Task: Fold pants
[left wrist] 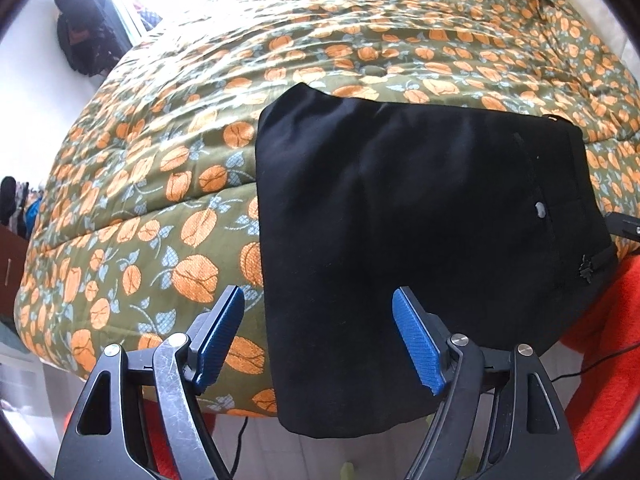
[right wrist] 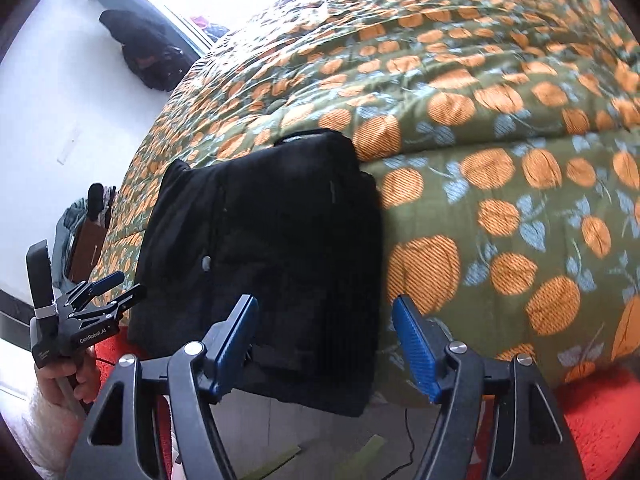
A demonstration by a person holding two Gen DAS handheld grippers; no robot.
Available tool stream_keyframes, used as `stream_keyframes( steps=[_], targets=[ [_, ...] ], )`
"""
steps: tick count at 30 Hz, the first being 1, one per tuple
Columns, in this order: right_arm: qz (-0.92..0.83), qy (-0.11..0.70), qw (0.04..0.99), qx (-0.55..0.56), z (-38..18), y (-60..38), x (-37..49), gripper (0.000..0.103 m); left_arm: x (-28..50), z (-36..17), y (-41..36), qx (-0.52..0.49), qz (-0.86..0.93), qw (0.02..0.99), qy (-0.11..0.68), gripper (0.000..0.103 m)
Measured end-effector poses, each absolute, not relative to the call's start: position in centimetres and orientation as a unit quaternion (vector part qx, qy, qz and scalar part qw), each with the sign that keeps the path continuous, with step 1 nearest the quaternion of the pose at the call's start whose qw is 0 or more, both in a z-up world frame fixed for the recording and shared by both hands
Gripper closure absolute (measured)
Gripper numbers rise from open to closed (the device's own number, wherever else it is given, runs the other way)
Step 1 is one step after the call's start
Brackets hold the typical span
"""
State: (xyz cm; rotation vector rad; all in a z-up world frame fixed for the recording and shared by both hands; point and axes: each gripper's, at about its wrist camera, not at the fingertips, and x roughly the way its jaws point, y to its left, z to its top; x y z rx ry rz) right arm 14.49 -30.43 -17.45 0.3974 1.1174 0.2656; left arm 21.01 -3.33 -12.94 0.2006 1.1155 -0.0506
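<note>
Pants (left wrist: 400, 240) lie folded at frame centre, draped over your quilt (left wrist: 160, 160) edge, just ahead of both wide-open, empty grippers (left wrist: 318, 344) (right wrist: 324, 344), left equally near.

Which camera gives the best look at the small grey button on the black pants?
Left wrist view: the button is sharp against the pants. Right wrist view shows it smaller and blurrier.

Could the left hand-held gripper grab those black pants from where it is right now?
Probably yes. The left hand-held gripper is open, and the folded black pants hang over the quilt edge just ahead, with nothing between.
</note>
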Motion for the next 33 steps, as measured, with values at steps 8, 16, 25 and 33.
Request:
stream_keyframes(
  steps=[8,16,25,33],
  targets=[
    [0.122,0.503,0.796,0.314,-18.8,-34.6,13.7,0.027,22.0,-12.5,1.2,0.031,-0.004,0.845,0.535,0.018],
    [0.179,0.531,0.746,0.361,-21.0,-34.4,15.8,0.027,23.7,-14.5,4.7,-0.050,-0.023,0.820,0.569,0.017],
    [0.198,0.581,0.726,0.310,-23.0,-30.4,19.2,0.010,24.6,-16.9,1.0,-0.068,-0.104,0.785,0.607,0.014],
    [0.193,0.570,0.790,0.116,-16.8,-24.7,18.2,0.065,21.8,-12.1,-3.1,0.030,-0.103,0.816,0.569,0.084]
  ],
)
